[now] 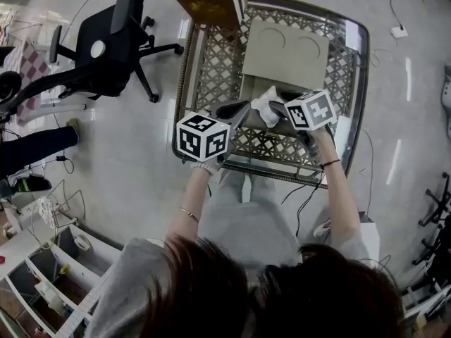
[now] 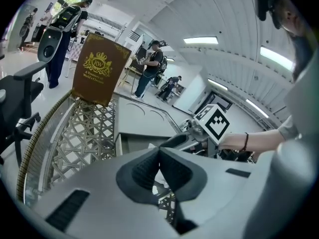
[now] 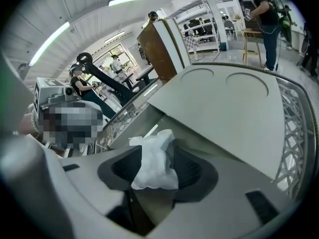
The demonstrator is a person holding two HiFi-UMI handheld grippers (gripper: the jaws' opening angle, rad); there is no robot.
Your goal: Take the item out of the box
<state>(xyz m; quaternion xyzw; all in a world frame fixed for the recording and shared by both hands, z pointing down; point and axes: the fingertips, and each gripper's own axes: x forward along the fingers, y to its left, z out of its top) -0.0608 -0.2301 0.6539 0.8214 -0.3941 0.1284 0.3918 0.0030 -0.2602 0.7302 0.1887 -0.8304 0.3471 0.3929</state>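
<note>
A crumpled white bag (image 1: 266, 107) hangs at the near edge of the open grey box (image 1: 285, 51) on the lattice table (image 1: 215, 65). My right gripper (image 1: 280, 109) is open. The white bag (image 3: 152, 171) lies between its pads, with a gap showing on the left side. The box's big flap (image 3: 224, 108), marked with two circles, lies flat beyond it. My left gripper (image 1: 238, 110) is just left of the bag with its tips together (image 2: 159, 152). I see nothing clamped there. The right gripper's marker cube (image 2: 216, 125) shows beyond it.
A brown gold-printed lid (image 1: 208, 2) stands upright at the table's far left corner. A black office chair (image 1: 106, 48) is on the floor to the left, and shelving (image 1: 49, 280) sits at the lower left. Cables (image 1: 303, 196) run under the table's near edge. People stand in the background (image 2: 152, 66).
</note>
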